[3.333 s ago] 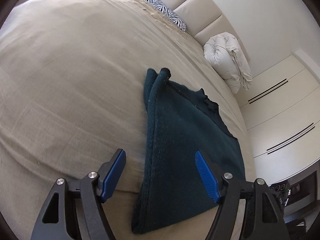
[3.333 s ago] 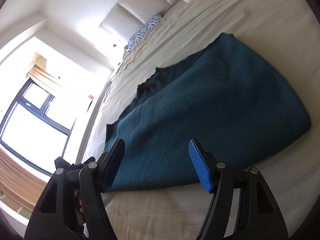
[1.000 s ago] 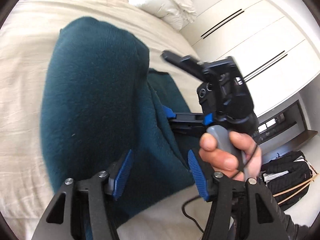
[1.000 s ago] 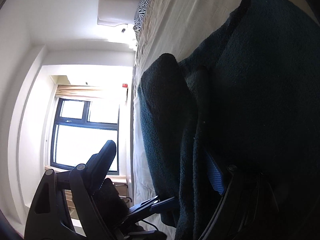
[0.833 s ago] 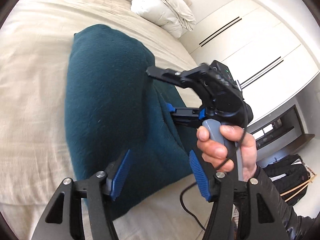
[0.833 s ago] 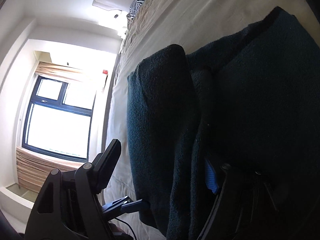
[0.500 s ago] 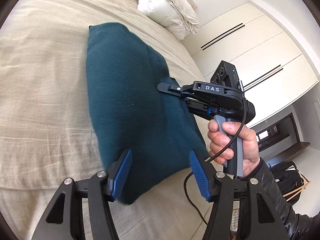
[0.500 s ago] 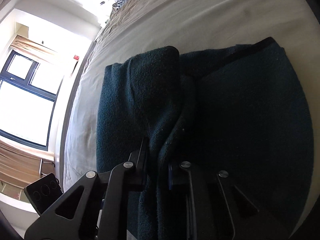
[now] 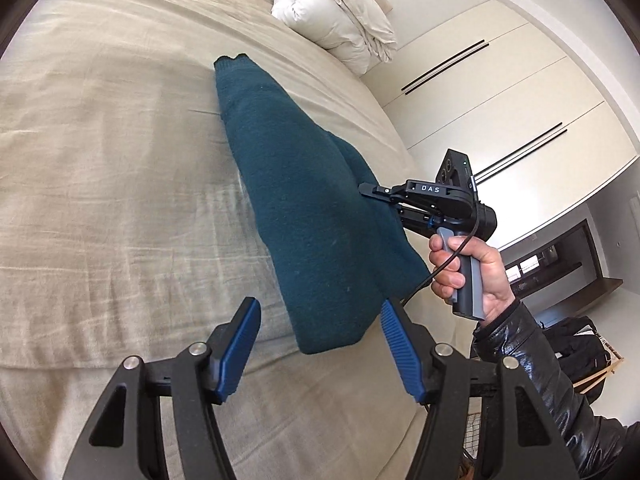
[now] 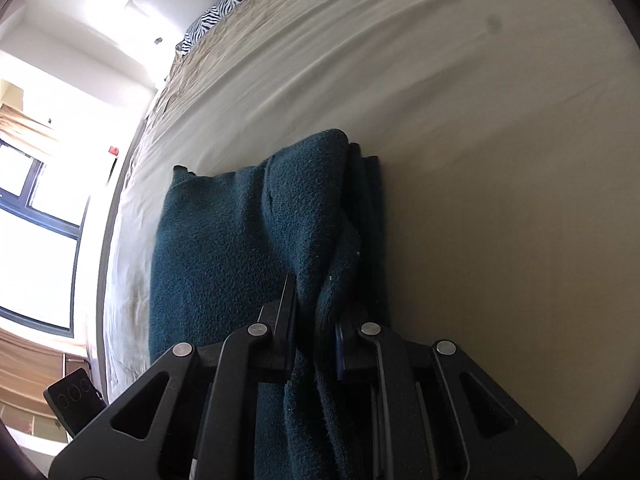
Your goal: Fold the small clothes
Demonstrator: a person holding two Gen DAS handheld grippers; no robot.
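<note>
- Currently: fold step in hand. Teal sweater lies on beige bed, near the bed's near edge, doubled into a long narrow strip running near-to-far.
- R gripper: jaws clamped on the sweater's right-hand edge, approx. mid-length; cloth bunches between the fingers. In the left wrist view, right hand holds it level at the strip's right side.
- L gripper: jaws spread wide, nothing between them; hovers above the sweater's near end, no contact.
- Judgement: lengthwise fold looks laid but not yet released; right edge rides up in a ridge by the clamp.
- Next move calls for: R jaws to let go w/o dragging the top layer; L gripper free to take the near end for a crosswise fold toward the far end.
- Risk: thick knit may spring open on release.
- Far side: white duvet, zebra pillow; well apart from the work.
</note>
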